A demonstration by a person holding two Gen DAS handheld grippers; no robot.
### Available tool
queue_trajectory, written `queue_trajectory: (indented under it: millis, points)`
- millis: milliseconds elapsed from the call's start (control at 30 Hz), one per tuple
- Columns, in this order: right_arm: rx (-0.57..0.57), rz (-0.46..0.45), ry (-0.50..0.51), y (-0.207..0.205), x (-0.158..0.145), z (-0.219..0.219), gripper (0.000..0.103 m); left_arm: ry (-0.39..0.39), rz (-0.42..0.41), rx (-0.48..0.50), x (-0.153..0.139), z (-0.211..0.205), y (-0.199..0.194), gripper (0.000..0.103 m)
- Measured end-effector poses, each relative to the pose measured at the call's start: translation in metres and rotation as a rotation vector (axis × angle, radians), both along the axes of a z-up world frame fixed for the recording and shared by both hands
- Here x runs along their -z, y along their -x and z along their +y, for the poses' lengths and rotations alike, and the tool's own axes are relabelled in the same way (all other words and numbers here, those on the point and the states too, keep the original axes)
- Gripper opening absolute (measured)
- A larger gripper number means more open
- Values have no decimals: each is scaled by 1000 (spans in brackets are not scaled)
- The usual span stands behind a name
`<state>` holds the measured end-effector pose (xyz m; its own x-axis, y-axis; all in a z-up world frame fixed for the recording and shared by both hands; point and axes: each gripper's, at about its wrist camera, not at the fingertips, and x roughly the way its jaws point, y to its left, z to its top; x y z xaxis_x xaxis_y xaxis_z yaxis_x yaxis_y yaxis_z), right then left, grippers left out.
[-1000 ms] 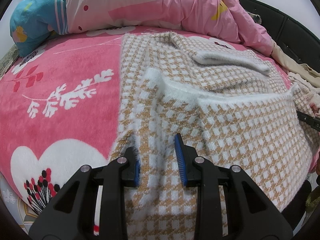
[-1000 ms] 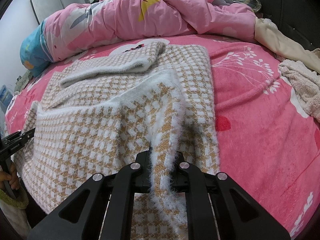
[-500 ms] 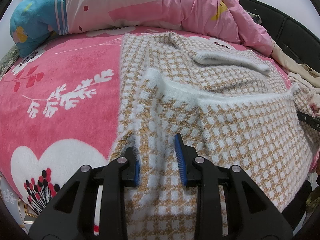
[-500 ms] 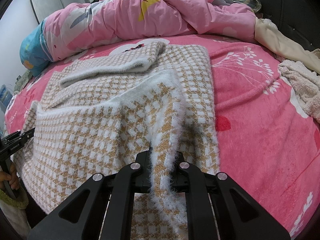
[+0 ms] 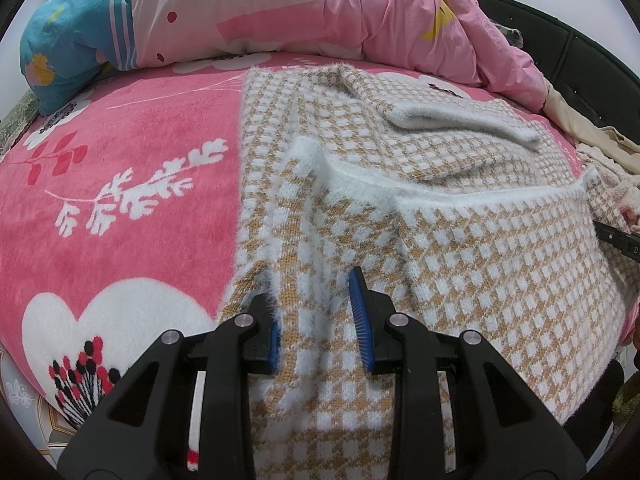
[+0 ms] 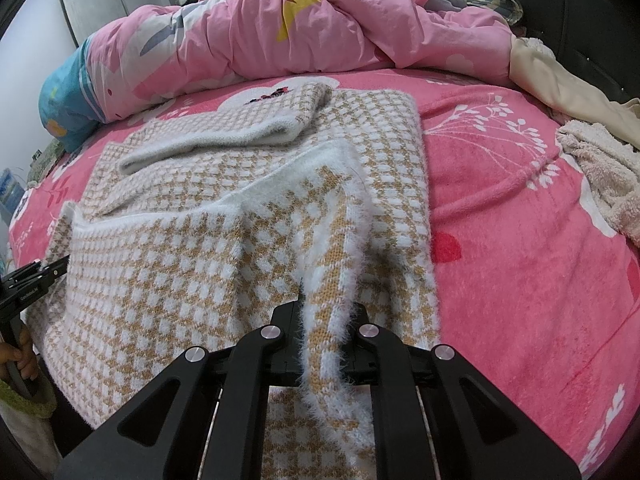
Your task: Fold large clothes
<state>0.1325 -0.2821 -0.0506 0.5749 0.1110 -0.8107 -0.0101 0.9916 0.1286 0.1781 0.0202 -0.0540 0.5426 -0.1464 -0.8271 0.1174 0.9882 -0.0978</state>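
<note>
A fluffy tan-and-white checked sweater (image 5: 440,240) lies spread on the pink bed, its near part folded over itself, with a sleeve (image 6: 224,136) laid across the far part. My left gripper (image 5: 312,304) has a raised ridge of the sweater's left edge bunched between its blue pads (image 5: 360,320), the jaws partly closed on it. My right gripper (image 6: 326,312) is shut on a fuzzy strip of the sweater's (image 6: 180,280) right edge, which hangs through the jaws. Each gripper shows in the other's view: the left gripper (image 6: 60,266), and the right gripper (image 5: 616,236).
A crumpled pink duvet (image 6: 320,28) and a blue pillow (image 5: 68,40) fill the far side of the bed. A beige garment (image 6: 560,80) and a cream towel (image 6: 600,168) lie at the right. A black padded headboard (image 5: 580,52) stands behind. A hand (image 6: 20,352) grips the left tool.
</note>
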Motion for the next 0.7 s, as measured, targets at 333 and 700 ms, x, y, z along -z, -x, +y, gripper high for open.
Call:
queue_trajectory:
  millis: [333, 700]
  points:
    - [4, -3, 4, 1, -1, -1, 8, -17, -9, 3, -1, -1, -1, 28]
    - [5, -10, 11, 6, -5, -1, 8, -47, -31, 14, -2, -7, 1, 18]
